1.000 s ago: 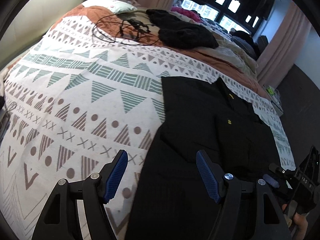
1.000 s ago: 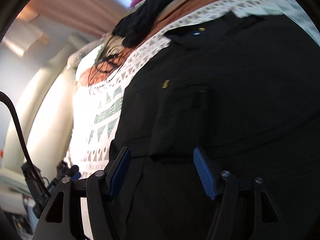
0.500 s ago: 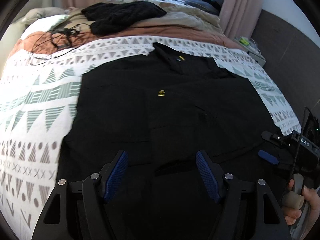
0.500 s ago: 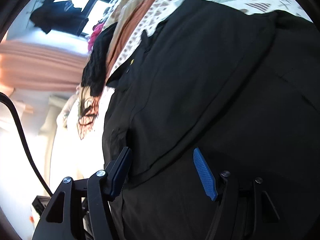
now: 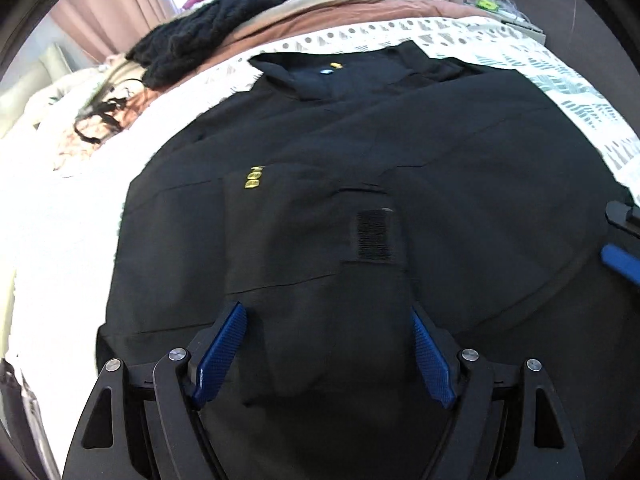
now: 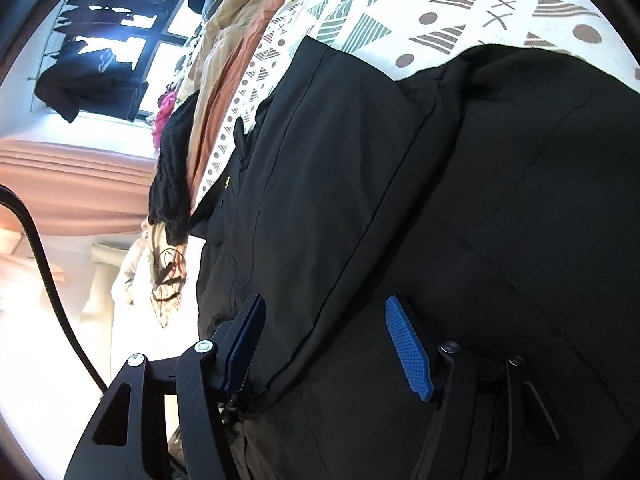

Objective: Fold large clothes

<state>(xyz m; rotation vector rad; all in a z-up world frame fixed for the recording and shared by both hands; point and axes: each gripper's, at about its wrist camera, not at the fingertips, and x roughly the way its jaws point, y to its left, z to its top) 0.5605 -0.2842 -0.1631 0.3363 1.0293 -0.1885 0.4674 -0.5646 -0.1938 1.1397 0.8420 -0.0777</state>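
Black knit pile (image 5: 208,32) beyond jacket (image 5: 400,168)

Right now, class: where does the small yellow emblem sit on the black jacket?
In the left wrist view, the yellow emblem sits left of centre on the black jacket, below the collar and up-left of the dark patch.

Pretty lived-in bedroom: the bed (image 5: 520,40) has a white bedspread (image 6: 460,8) printed with green and brown triangles, dots and crosses, plus a rust-coloured blanket (image 5: 340,14) further back. Pink curtains (image 5: 100,20) hang by a big window (image 6: 132,36) that's blasting in daylight, with dark clothes (image 6: 88,88) hanging in front of it. There's a dark grey wall (image 5: 560,4) on one side.
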